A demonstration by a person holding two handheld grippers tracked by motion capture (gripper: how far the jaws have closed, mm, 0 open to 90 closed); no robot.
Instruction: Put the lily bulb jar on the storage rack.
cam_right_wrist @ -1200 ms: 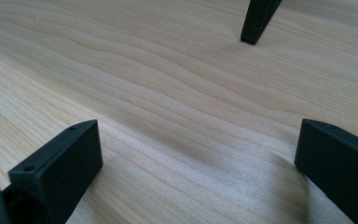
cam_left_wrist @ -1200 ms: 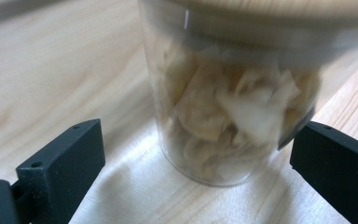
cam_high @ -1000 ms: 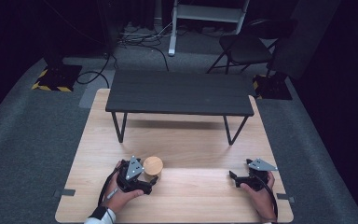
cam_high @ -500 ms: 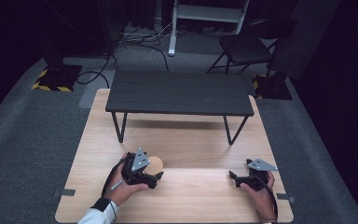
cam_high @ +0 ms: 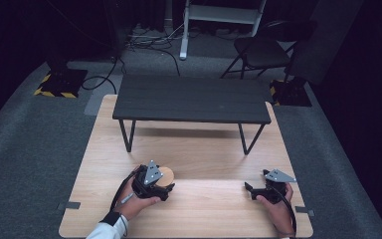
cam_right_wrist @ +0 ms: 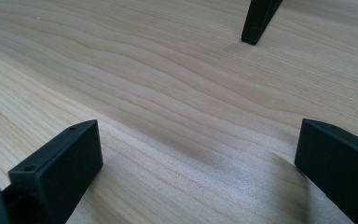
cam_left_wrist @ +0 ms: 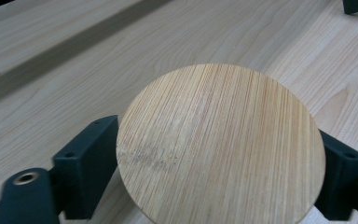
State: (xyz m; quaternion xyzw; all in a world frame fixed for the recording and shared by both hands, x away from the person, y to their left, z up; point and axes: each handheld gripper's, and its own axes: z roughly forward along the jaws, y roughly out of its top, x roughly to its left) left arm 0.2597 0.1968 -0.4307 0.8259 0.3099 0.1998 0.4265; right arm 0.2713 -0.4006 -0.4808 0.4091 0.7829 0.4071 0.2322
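Left gripper view is showing the round, pale bamboo disc (cam_left_wrist: 219,144) sitting between the black jaws, one jaw touching its rim at 9 o'clock, the other at 3 o'clock, so the left gripper (cam_high: 165,185) is pinching it just over the light wooden tabletop (cam_high: 209,209). The grasp looks done; carrying and placing are remaining. The right gripper (cam_high: 250,189) is resting at 3 o'clock, jaws spread, holding nothing.

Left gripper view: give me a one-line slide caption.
Left gripper with one black jaw on each side of a round bamboo disc above the light wooden tabletop.
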